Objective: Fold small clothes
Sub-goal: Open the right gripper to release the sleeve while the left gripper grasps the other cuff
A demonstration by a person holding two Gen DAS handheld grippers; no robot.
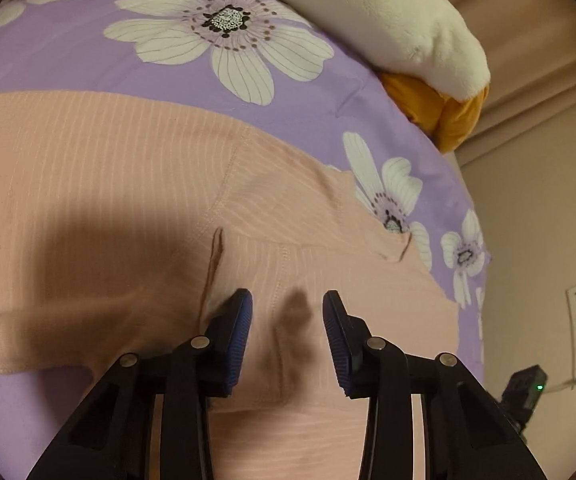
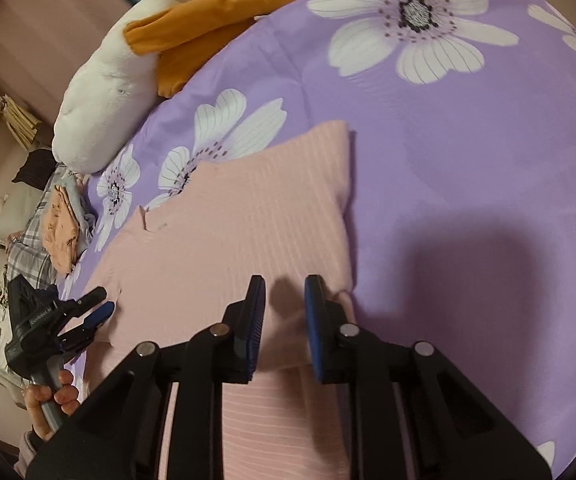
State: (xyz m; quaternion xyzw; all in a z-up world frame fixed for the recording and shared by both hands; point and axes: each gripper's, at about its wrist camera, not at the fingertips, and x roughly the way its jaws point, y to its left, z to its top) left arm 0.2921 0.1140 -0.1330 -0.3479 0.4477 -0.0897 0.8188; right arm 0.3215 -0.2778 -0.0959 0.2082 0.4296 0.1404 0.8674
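I am looking down over a bed covered by a purple sheet (image 1: 87, 52) printed with large white flowers. Spread flat on it is a small pink ribbed garment (image 1: 107, 168), the piece to be folded. It lies across the near part of the bed, with a seam and a short sleeve or corner reaching toward the bed's edge.

In the left wrist view, my left hand-held gripper (image 1: 288, 320) hangs just above the pink cloth, near the garment's near edge. Its blue pads stand apart with only flat fabric and shadow showing between them, so it is not gripping anything.

In the right wrist view, my right hand-held gripper (image 2: 285, 308) sits low over the opposite side of the pink ribbed garment (image 2: 239, 208), close to its right edge. Its two blue pads are close together with a narrow gap between them. A small fold of the cloth rises beside the right pad, but I cannot tell whether any fabric is actually pinched.

The same view shows the left hand-held gripper (image 2: 101, 308) at the far left of the picture, its tips over the garment's edge, held by a person's hand (image 2: 53, 396) around its handle.

At the far edge of the bed lies a white plush toy (image 2: 99, 92) with orange parts. Beyond the bed's left side is a heap of other clothes (image 2: 55, 224), some peach, some plaid.
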